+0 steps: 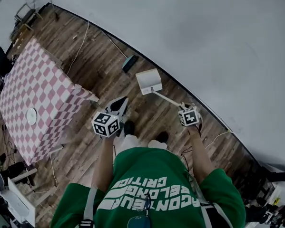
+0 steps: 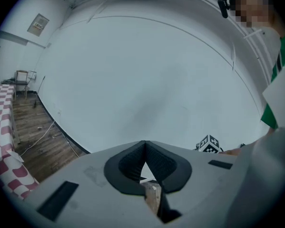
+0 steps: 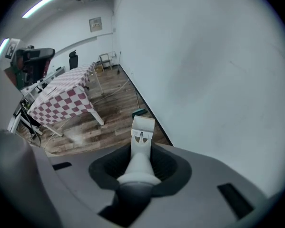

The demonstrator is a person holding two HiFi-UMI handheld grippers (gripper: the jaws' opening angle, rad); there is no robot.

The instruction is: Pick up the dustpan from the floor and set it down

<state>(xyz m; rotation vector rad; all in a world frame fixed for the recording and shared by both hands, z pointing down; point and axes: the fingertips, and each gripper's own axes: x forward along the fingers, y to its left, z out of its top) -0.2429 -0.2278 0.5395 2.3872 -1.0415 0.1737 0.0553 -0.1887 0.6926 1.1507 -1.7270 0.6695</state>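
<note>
The right gripper [image 3: 140,151] is partly closed, its jaws clamped on the white handle [image 3: 138,161] of the dustpan [image 1: 148,81]. The pan sticks out at the handle's far end, over the wooden floor [image 1: 85,51] close to the white wall [image 1: 204,32]. The left gripper [image 2: 144,144] is shut with its tips touching and nothing between them; it is raised just left of the dustpan. Further left stands a table [image 1: 37,94] under a red and white checked cloth
</note>
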